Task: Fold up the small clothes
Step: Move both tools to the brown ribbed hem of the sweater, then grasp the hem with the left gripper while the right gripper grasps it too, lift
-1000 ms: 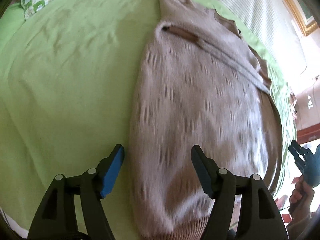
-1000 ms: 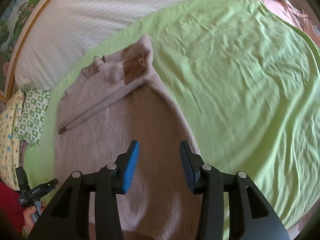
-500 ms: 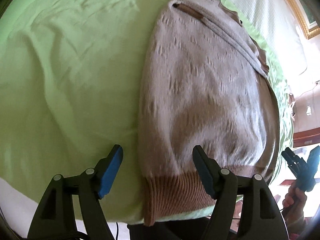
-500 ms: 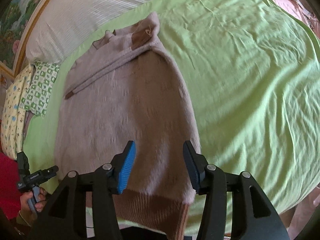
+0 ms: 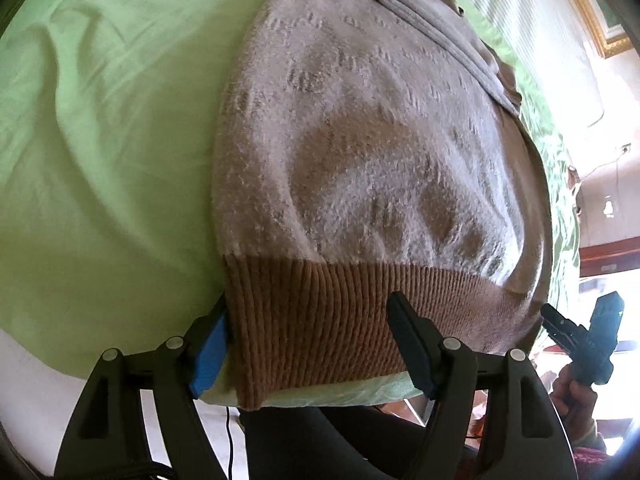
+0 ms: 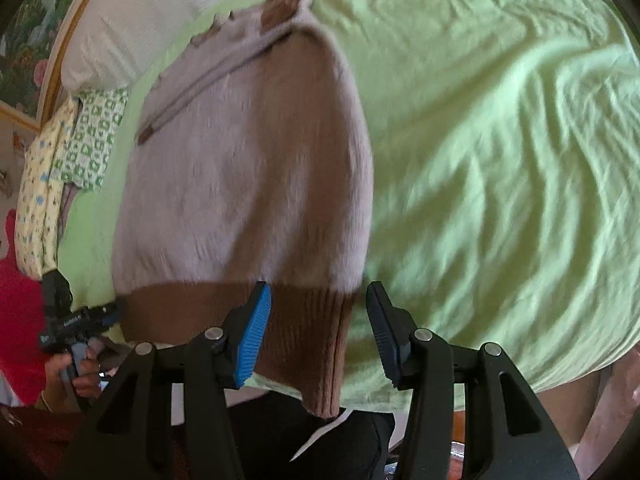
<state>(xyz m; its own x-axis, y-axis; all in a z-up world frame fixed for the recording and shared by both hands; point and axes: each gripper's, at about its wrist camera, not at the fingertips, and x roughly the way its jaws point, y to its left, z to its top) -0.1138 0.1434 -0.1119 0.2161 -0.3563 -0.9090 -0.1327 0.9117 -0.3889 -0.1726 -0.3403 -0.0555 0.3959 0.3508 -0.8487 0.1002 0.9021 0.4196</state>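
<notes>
On the left, the left gripper (image 5: 308, 344) is spread wide around the left bottom corner of the sweater (image 5: 360, 152); its fingers (image 5: 210, 346) straddle the brown ribbed hem (image 5: 340, 312) without pinching it, one blue pad just beside the hem's left edge, so it has hold of nothing. The sweater lies flat on the green sheet (image 5: 100, 120) of the bed, collar end away from the person, hem at the near edge and hanging slightly over it. Across its upper part a sleeve (image 5: 432, 28) lies folded over the body. On the right, the right gripper (image 6: 318, 332) is likewise wide open, its fingers (image 6: 254, 336) bracketing the hem's right corner and gripping nothing.

Judging from this, the sleeves look already tucked in, while the lengthwise fold is not yet done: both corners need pinching, then the hem carried up toward the collar.
</notes>
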